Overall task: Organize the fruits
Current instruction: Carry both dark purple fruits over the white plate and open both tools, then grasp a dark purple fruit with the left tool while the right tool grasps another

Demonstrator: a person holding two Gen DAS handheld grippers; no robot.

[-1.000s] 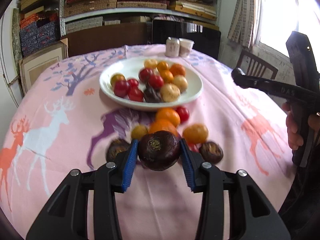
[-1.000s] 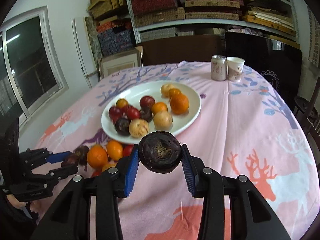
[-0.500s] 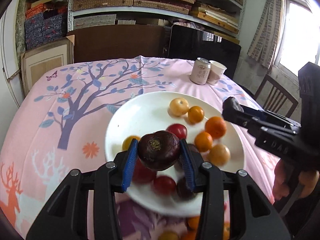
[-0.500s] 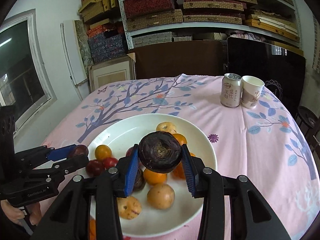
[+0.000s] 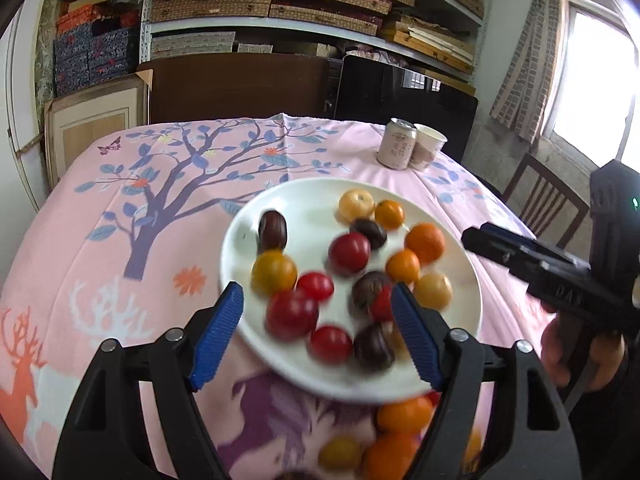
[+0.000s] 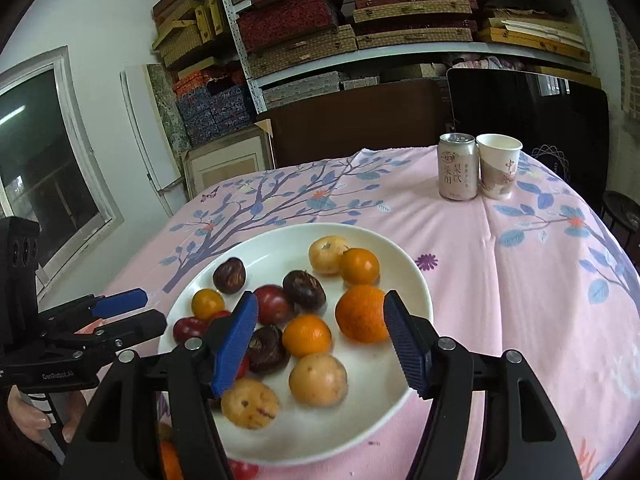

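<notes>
Now both your claws are released and hold nothing: the left claw (image 5: 316,336) and right claw (image 6: 320,340) hang over the white plate (image 6: 416,280). More fruits (image 5: 404,416) lie on the surface beside it; they are round, smooth and probably roll, so grip each across its middle.

Colours on the table

The tablecloth (image 6: 500,280) is pink, printed with a purple tree, blue leaves, white and orange deer. A white plate (image 6: 404,264) ahead of the blue-padded fingers (image 6: 236,340) carries orange, yellow, red and dark, perhaps maroon, fruits (image 6: 360,312). Beyond stands a pale pink can (image 6: 457,168).
</notes>
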